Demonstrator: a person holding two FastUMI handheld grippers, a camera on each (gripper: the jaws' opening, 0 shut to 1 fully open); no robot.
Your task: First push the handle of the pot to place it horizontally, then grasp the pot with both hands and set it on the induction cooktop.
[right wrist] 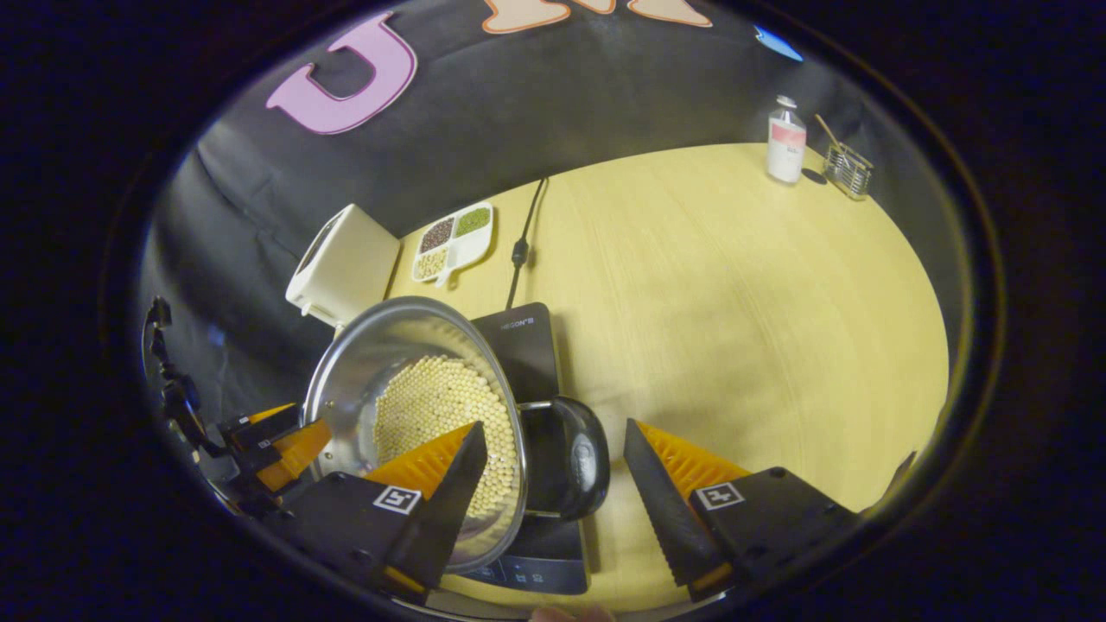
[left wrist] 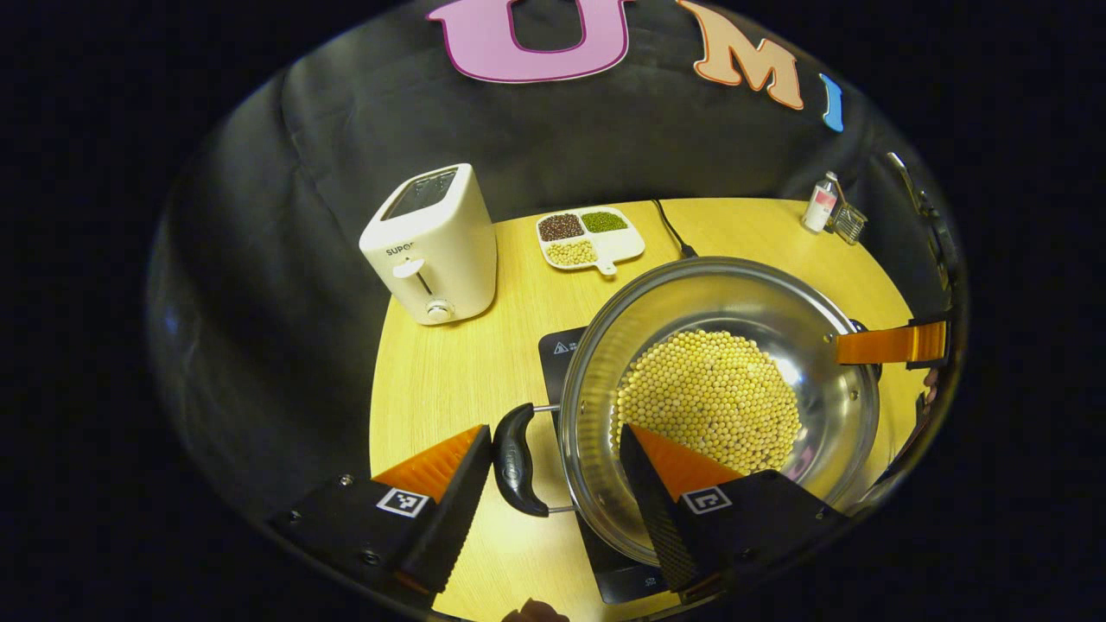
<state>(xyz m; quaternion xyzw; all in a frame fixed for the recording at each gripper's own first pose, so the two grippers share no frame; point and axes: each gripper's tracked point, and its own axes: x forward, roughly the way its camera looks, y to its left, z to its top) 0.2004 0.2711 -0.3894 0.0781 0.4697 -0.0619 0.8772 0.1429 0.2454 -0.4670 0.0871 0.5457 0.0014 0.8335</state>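
Note:
A steel pot [left wrist: 760, 298] holding yellow beans [left wrist: 713, 397] sits on the black induction cooktop [left wrist: 560, 347]. Its near black handle [left wrist: 516, 471] lies between the fingers of my left gripper [left wrist: 555, 432], which is open, one finger outside the handle and the other over the pot rim. In the right gripper view the pot [right wrist: 371, 354] rests on the cooktop [right wrist: 523, 345]. The other black handle [right wrist: 575, 453] sits in the gap of my open right gripper [right wrist: 555, 428]. A finger of the right gripper [left wrist: 894, 344] shows at the pot's far rim.
A white toaster [left wrist: 432, 246] stands at the table's left edge, with a divided dish of beans [left wrist: 589, 238] beside it. The cooktop's cable [left wrist: 670, 226] runs to the back. A small bottle [right wrist: 785, 138] and a wire holder [right wrist: 847, 168] stand at the far corner.

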